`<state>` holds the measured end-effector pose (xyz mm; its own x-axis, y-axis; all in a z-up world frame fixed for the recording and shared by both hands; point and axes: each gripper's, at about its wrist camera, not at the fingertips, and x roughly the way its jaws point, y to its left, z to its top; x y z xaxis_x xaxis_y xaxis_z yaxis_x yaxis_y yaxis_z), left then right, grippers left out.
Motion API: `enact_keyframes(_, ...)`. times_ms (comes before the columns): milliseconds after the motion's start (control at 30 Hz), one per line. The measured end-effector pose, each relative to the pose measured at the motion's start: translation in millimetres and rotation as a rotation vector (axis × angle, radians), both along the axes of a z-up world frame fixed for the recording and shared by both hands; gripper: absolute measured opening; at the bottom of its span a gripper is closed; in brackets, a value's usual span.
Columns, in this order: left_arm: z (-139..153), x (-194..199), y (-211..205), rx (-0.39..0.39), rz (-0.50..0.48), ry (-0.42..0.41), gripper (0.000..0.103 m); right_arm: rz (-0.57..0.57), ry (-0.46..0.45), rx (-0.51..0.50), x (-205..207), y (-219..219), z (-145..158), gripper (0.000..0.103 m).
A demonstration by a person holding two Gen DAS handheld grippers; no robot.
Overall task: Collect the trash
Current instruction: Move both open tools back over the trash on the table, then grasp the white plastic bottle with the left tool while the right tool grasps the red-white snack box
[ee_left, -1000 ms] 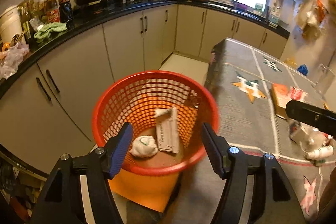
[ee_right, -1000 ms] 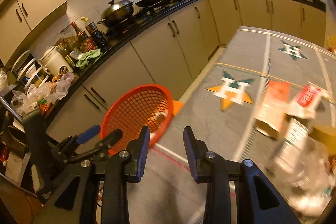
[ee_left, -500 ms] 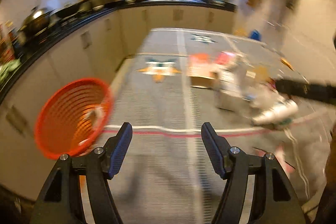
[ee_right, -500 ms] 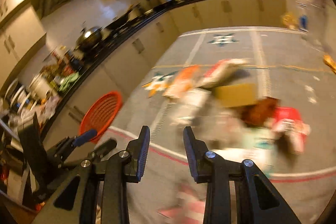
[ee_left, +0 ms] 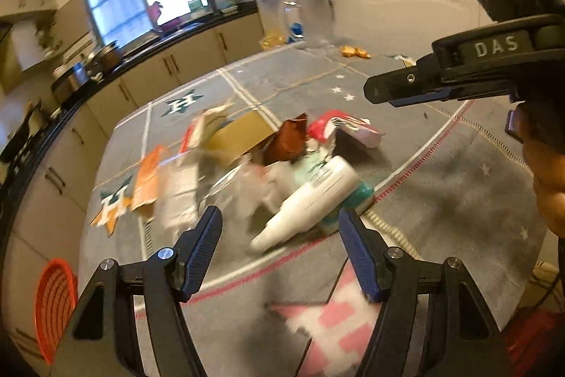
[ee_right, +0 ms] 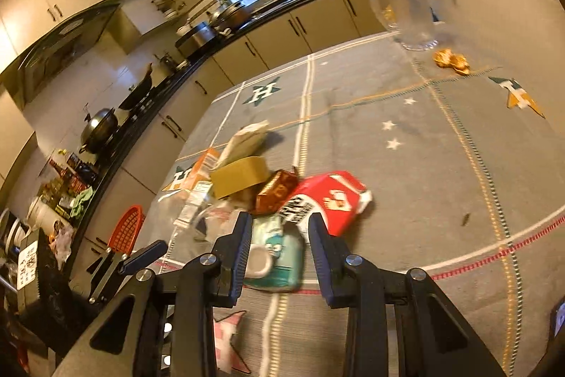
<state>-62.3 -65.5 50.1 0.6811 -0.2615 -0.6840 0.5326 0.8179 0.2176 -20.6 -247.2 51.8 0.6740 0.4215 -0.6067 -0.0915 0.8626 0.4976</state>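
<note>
A pile of trash lies on the grey star-patterned tablecloth: a white and teal bottle, a teal cup, a red carton, a brown foil wrapper, a tan box and an orange carton. My left gripper is open and empty just in front of the bottle. My right gripper is open and empty over the teal cup; it also shows in the left wrist view. The orange mesh basket is at the far left, beside the table.
A clear glass jar and a crumpled gold wrapper sit at the far end of the table. Kitchen cabinets and a black counter with pots run along the left. A wall stands to the right.
Both grippers have swung right, away from the basket, and moved in close to the trash pile. Both stay open and empty.
</note>
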Motion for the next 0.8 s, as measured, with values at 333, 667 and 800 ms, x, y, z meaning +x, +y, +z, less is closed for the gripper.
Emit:
enact_keyframes(333, -26, 25, -33, 0.105, -0.065, 0.016, 0.067, -0.061, 0.041, 0.046, 8, -26, -15, 0.042)
enact_keyframes(667, -23, 33, -17, -0.008, 0.003, 0.057, 0.038, -0.074, 0.11, 0.087, 22, -30, -32, 0.047)
enact_keyframes(800, -12, 26, 0, -0.079, 0.029, 0.068, 0.037, -0.029, 0.067, -0.085, 21, -6, -24, 0.048)
